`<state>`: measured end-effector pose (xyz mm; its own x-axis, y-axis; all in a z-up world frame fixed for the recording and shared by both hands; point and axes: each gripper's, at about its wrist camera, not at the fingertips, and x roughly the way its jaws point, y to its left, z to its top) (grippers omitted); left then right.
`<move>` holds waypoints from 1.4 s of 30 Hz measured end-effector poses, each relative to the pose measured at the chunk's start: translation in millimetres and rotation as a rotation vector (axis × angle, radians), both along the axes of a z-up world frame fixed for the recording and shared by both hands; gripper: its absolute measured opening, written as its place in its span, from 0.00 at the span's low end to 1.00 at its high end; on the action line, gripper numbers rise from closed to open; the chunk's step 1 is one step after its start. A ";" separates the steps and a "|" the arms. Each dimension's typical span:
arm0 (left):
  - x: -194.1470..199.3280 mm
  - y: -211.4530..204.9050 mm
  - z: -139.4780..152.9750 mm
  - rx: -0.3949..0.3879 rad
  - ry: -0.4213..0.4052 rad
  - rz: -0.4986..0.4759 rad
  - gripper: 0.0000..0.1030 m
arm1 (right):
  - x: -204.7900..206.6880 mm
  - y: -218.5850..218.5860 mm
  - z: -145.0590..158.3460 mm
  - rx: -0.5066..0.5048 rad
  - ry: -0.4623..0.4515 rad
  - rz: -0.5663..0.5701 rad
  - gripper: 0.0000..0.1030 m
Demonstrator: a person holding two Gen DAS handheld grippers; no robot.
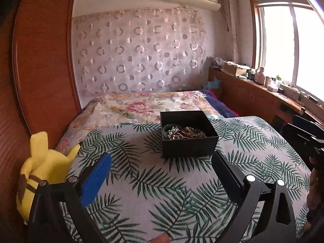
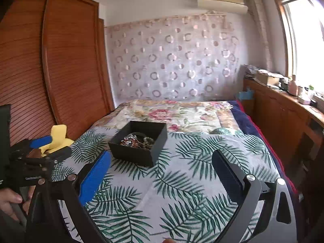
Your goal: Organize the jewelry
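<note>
A black open box (image 1: 189, 134) sits on a leaf-print cloth (image 1: 162, 182) spread over the bed. Inside lies a tangle of jewelry (image 1: 183, 132): bead strands, a silver piece, a red cord. The box also shows in the right wrist view (image 2: 139, 143), with the jewelry (image 2: 137, 140) inside. My left gripper (image 1: 162, 160) is open and empty, just in front of the box. My right gripper (image 2: 162, 159) is open and empty, with the box ahead and to its left. The left gripper also shows at the right wrist view's left edge (image 2: 50, 146).
A yellow plush toy (image 1: 44, 172) lies at the bed's left edge by the wooden wardrobe (image 1: 40, 60). A floral bedspread (image 1: 141, 107) covers the far bed. A wooden counter with clutter (image 1: 263, 87) runs under the window on the right.
</note>
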<state>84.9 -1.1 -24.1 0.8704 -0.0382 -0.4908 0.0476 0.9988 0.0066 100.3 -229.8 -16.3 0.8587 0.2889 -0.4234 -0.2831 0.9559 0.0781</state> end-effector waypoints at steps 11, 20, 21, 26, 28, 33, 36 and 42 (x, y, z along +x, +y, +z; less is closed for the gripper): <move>-12.4 1.8 -1.4 0.004 0.010 0.014 0.92 | -10.7 1.1 -10.2 -0.007 0.007 -0.030 0.98; -18.4 2.0 2.1 -0.002 -0.008 0.011 0.92 | -12.6 0.5 -11.9 -0.010 0.005 -0.041 0.98; -18.5 2.0 2.1 -0.002 -0.008 0.012 0.92 | -12.2 0.1 -12.4 -0.009 0.006 -0.043 0.98; -19.7 3.1 3.5 -0.003 -0.012 0.016 0.93 | -12.9 -1.2 -13.2 -0.008 0.005 -0.048 0.98; -19.7 2.7 4.0 -0.002 -0.011 0.017 0.92 | -13.1 -1.7 -13.2 -0.006 0.005 -0.050 0.98; -20.4 3.3 4.4 -0.002 -0.014 0.018 0.93 | -13.1 -2.3 -14.2 -0.005 0.004 -0.058 0.98; -21.0 3.6 4.8 -0.002 -0.015 0.018 0.93 | -13.3 -2.9 -14.7 -0.004 0.004 -0.061 0.98; -23.5 4.1 8.0 -0.002 -0.024 0.018 0.92 | -13.4 -4.0 -15.0 -0.002 0.003 -0.064 0.98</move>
<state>61.3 3.0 -16.1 0.8827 -0.0239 -0.4694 0.0299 0.9995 0.0054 86.9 -233.8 -31.2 0.8739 0.2323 -0.4269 -0.2210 0.9723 0.0766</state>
